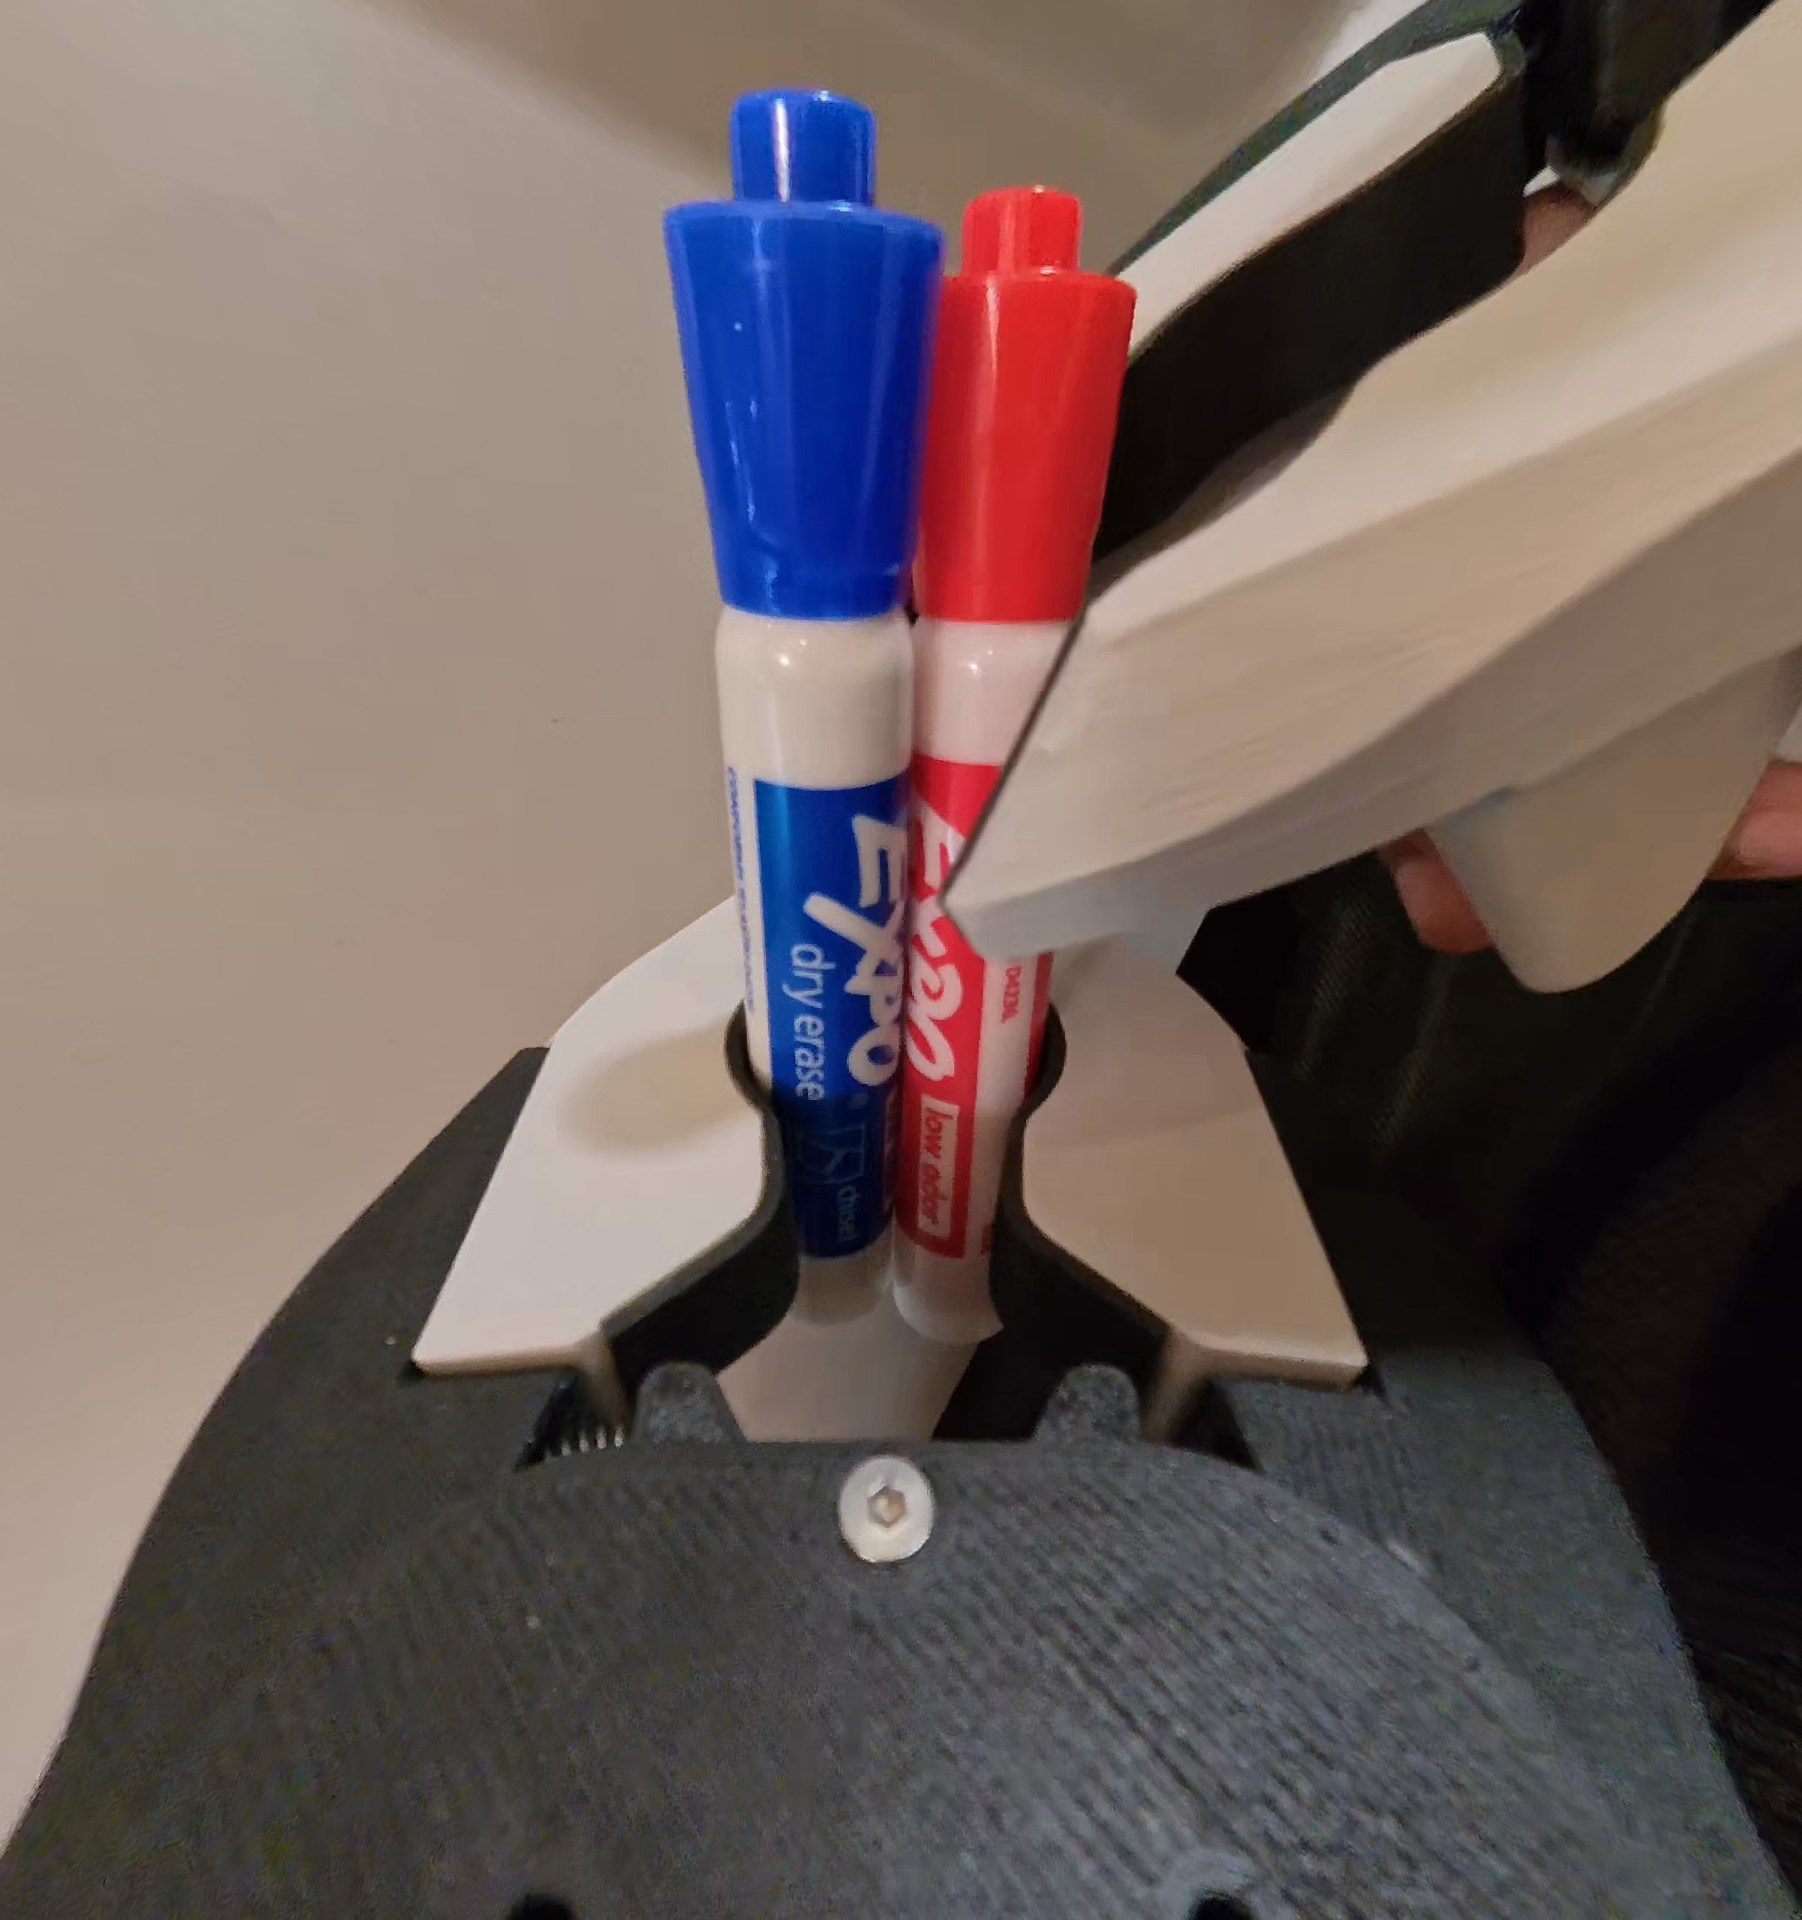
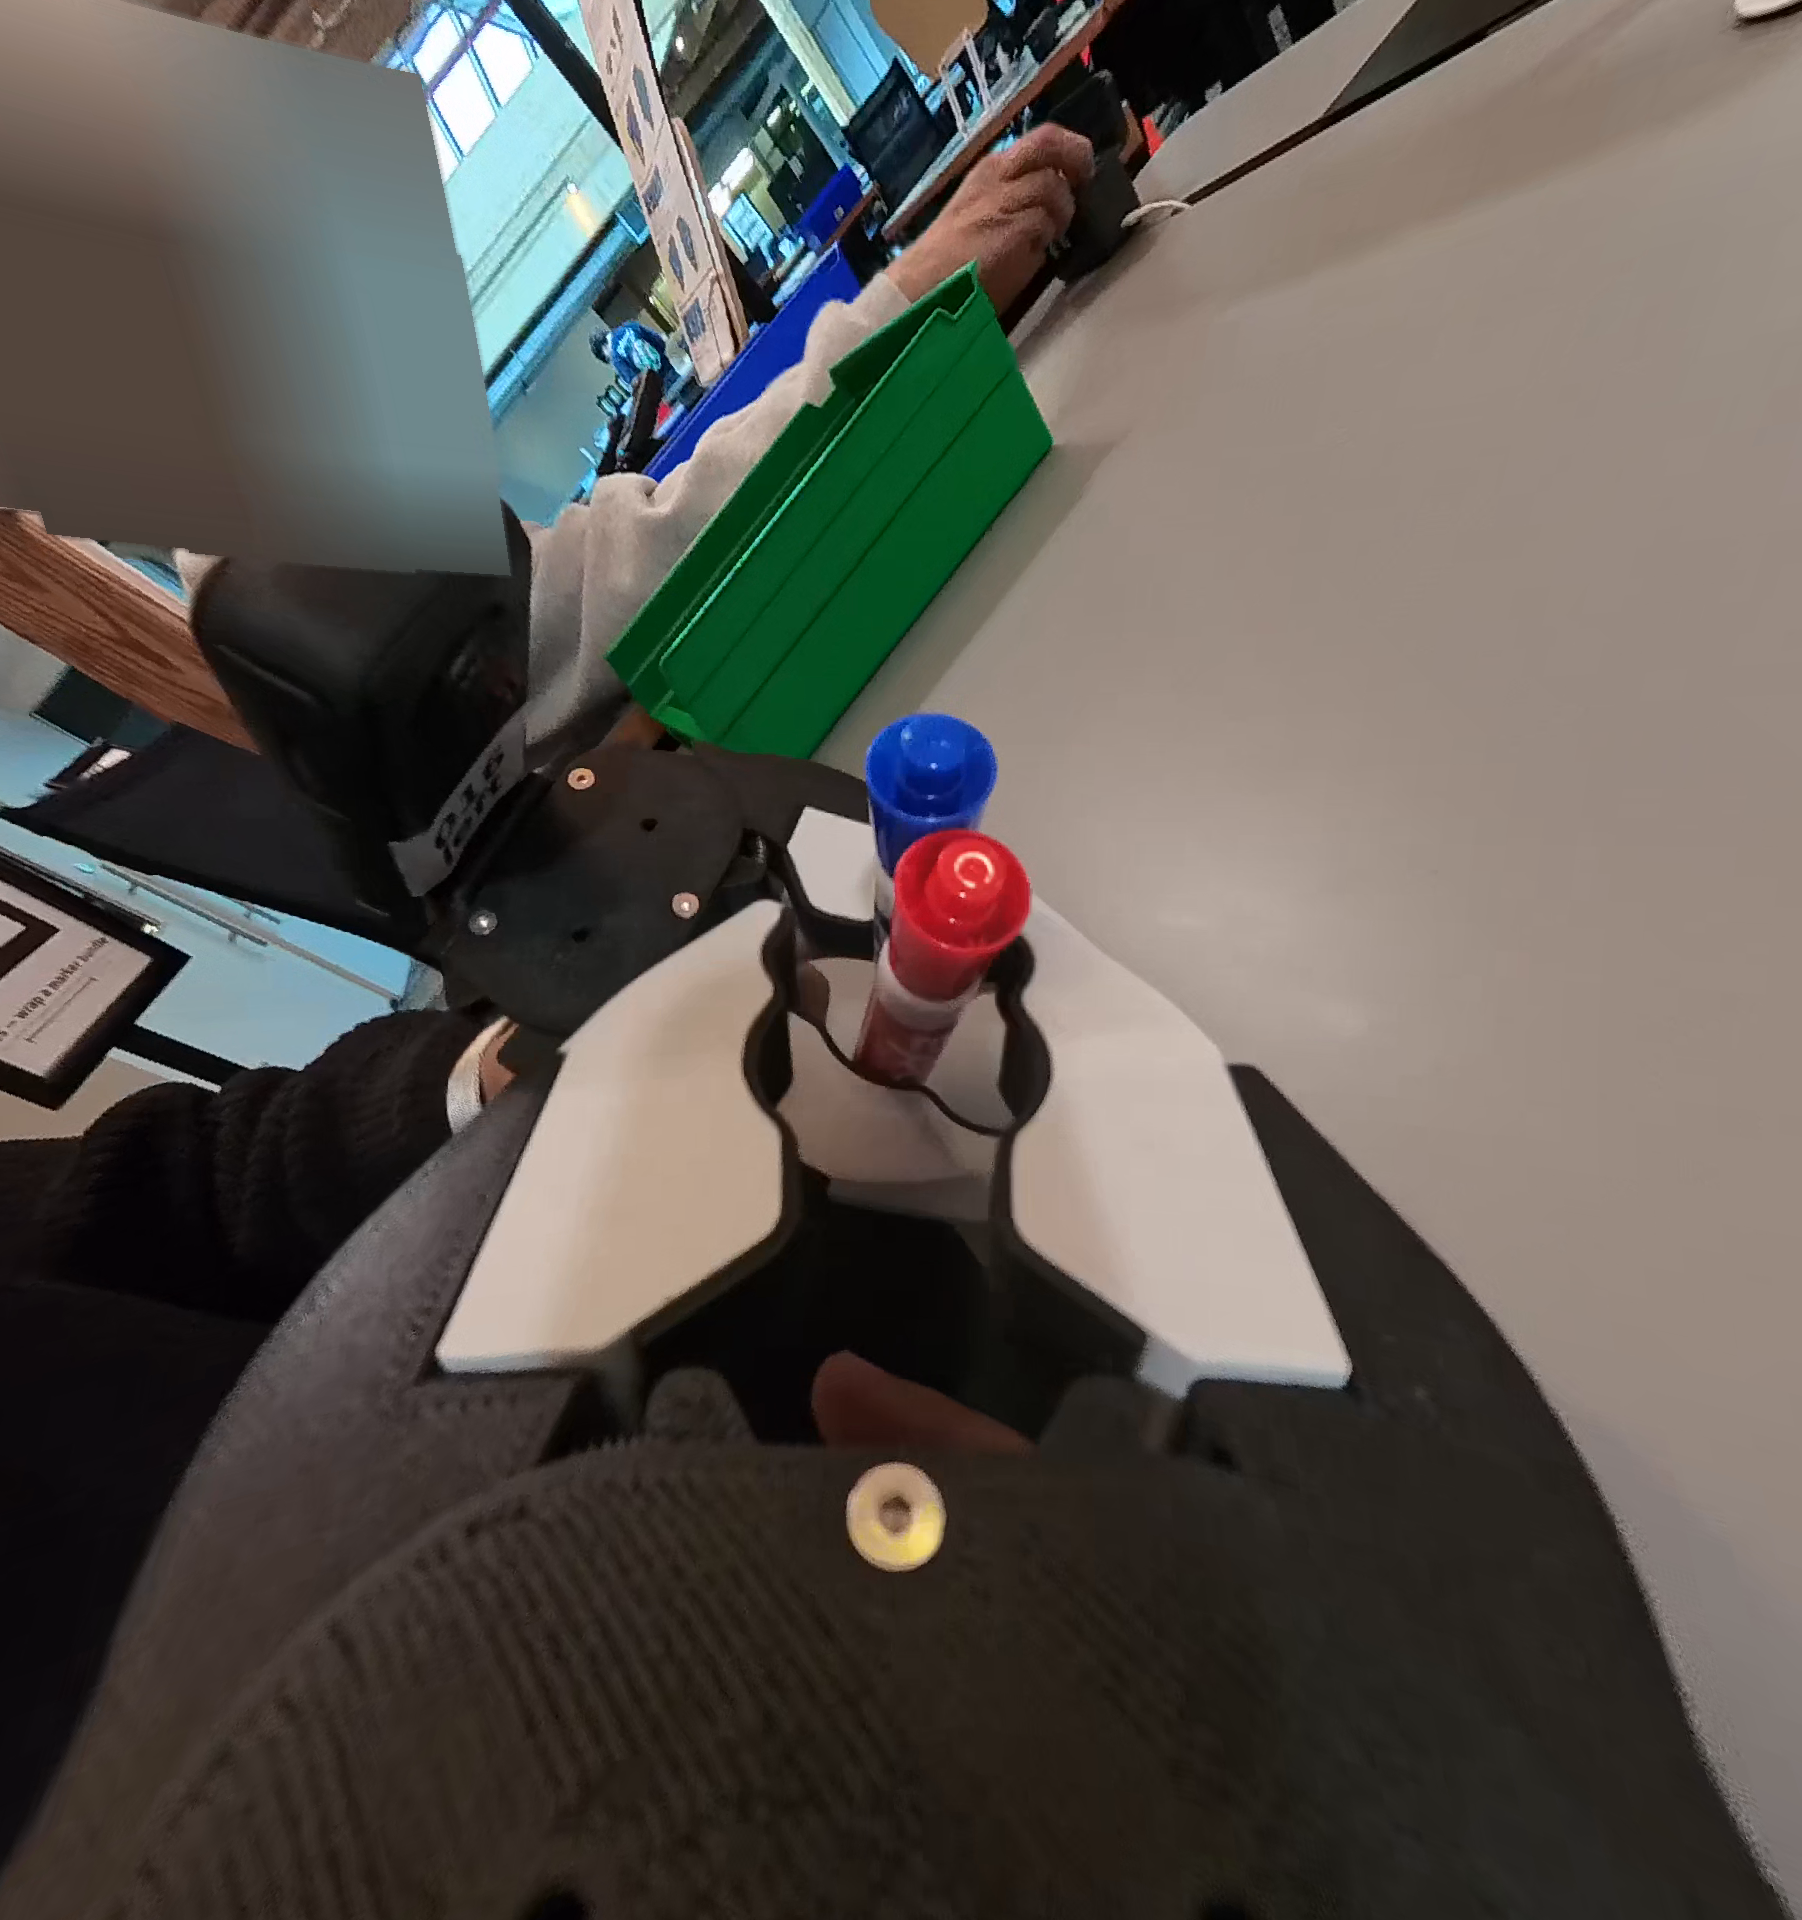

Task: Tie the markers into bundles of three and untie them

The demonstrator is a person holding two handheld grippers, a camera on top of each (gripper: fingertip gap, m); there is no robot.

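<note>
Pale beige table surface [image 1: 253, 623] filled the background of the left wrist view, behind two dry-erase markers standing side by side at the centre of the frame. The blue marker [image 1: 809, 665] and the red marker [image 1: 990, 727] were seen clamped together by their lower barrels in the left gripper [image 1: 892, 1081], whose white fingers [image 1: 606, 1174] were closed round the pair. From the upper right of the frame the right gripper [image 1: 1344, 644] was seen reaching in, one white finger lying against the red marker's barrel; whether it pinched anything could not be told from this view. Printed brand labels in matching colours were borne on both barrels; their wording is left out. The markers were judged light, stiff and smooth, likely to slip if held by the glossy caps, so the barrel below the cap was judged the better hold. In the right wrist view the same two markers were seen at centre frame, the red marker [image 2: 944, 956] standing between the parted fingers of the right gripper [image 2: 897, 1049] without being squeezed. A green bin [image 2: 855, 551] lay on the grey table [image 2: 1448, 727] above centre, and a framed printed sign [image 2: 24, 956] was seen at the left edge.
</note>
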